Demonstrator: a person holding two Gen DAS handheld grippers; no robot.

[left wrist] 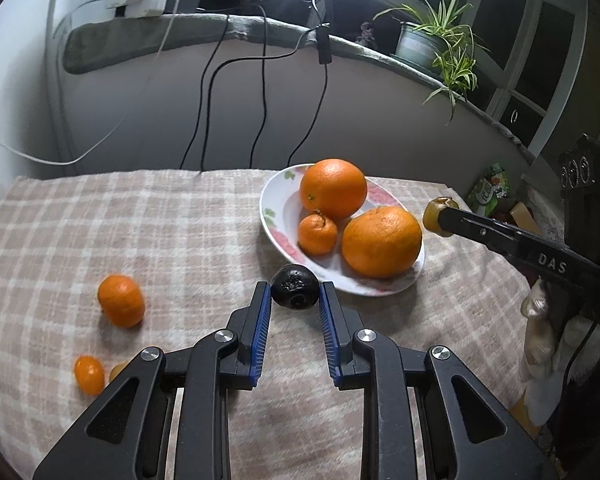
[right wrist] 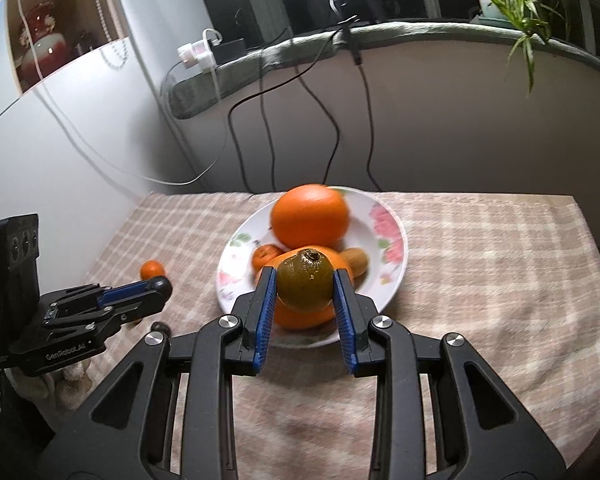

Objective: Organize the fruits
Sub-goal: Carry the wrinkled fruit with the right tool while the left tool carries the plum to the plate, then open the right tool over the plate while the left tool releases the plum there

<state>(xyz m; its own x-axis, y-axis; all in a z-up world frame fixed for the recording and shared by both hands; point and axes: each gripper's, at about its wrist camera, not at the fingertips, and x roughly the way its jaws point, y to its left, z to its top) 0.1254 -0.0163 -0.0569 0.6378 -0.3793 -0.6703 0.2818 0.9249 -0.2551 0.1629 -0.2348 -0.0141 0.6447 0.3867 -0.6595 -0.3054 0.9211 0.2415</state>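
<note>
Left hand-held gripper (left wrist: 294, 294) grasps a black shrivelled fruit (left wrist: 294, 286); right hand-held gripper (right wrist: 305, 280) grasps an olive-green fruit (right wrist: 306, 280), floral plate (right wrist: 394, 264) at 12 o'clock.

Dark window (left wrist: 548, 52), potted plant (left wrist: 440, 36) on sill, checked tablecloth (left wrist: 140, 232)

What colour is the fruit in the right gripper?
Olive green-brown fruit, clearest in the right wrist view.

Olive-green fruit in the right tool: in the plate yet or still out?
Out. The olive-green fruit is clamped between the right tool's blue pads, held in the air near the floral plate, not resting in it.
</note>
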